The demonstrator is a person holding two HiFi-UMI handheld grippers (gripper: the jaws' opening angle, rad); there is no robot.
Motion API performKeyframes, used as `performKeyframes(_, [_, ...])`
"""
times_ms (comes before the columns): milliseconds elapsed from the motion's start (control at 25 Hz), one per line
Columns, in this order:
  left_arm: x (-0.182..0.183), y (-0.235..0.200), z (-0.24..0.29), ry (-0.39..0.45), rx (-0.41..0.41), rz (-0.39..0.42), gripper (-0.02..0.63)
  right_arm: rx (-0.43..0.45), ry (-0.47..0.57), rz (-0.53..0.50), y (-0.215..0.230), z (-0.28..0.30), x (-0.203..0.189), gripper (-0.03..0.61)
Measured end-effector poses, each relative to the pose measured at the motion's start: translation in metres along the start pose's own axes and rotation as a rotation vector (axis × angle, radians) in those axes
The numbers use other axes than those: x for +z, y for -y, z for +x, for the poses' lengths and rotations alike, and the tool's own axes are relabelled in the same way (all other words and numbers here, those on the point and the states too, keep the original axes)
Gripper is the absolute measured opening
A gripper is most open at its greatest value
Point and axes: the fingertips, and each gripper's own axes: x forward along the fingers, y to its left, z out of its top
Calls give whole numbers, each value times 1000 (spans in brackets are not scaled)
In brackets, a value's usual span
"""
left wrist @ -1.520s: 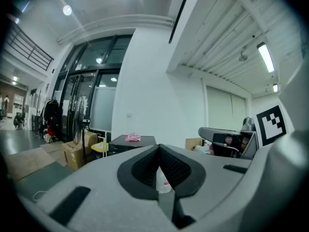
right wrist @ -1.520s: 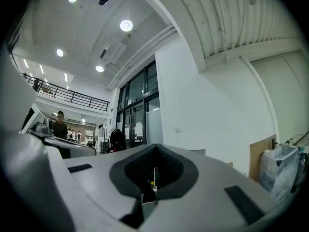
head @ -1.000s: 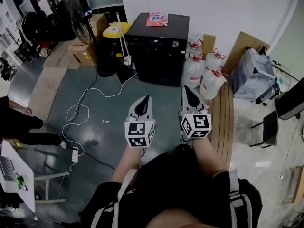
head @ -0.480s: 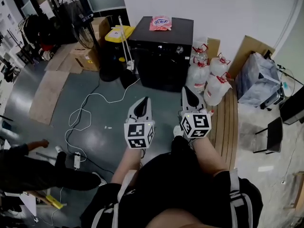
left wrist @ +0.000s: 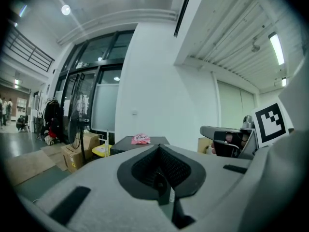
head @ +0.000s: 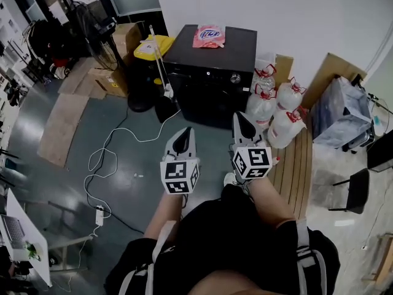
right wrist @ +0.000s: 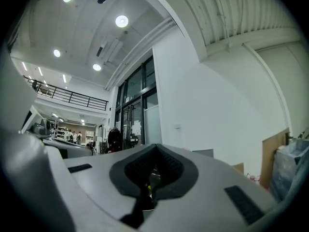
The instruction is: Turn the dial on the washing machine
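The black washing machine [head: 212, 72] stands against the white wall, its round silver dial [head: 235, 77] at the front's upper right. A pink packet [head: 209, 35] lies on its top. Both grippers hover side by side over the floor, well short of the machine and pointing toward it. My left gripper [head: 184, 137] has its jaws shut with nothing in them, and my right gripper [head: 242, 121] is shut and empty too. In the left gripper view [left wrist: 159, 151] the machine's top [left wrist: 126, 142] and packet [left wrist: 140, 138] show far ahead. The right gripper view [right wrist: 154, 151] shows mostly wall and ceiling.
Several clear water jugs [head: 270, 106] stand right of the machine, beside a wooden pallet [head: 295, 158]. A yellow bin [head: 153, 45], cardboard boxes [head: 116, 72] and a fan [head: 92, 23] stand to its left. A white cable [head: 101, 158] runs across the grey floor.
The washing machine has drawn a little nearer and sits lower in the head view. The person crouching at the left edge has gone from view. Both grippers stay shut.
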Motion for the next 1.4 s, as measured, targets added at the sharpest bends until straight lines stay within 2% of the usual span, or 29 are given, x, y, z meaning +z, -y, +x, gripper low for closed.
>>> performKeyframes(360, [29,-7,151,-28,21,-8,-5,41,-44,0,92,123,-3,8])
performKeyframes(600, [34,-13,215,-48,37,-13,-5,84,-67,-19,123,183,-10,8])
performKeyframes(800, [35,-23,246,-64,29,-6,-5,72,-76,-96,133,208,-20,8])
performKeyframes(1040, [33,-30,276,-77,-4,8,-5,48,-99,-99,142,236,-38,8])
performKeyframes(1200, [29,-39,286,-91,-9,3,-5,34,-171,-171,144,250,-69,8])
performKeyframes(1400, [23,-53,294,-110,-6,-2,-5,-39,-261,-231,162,265,-112,9])
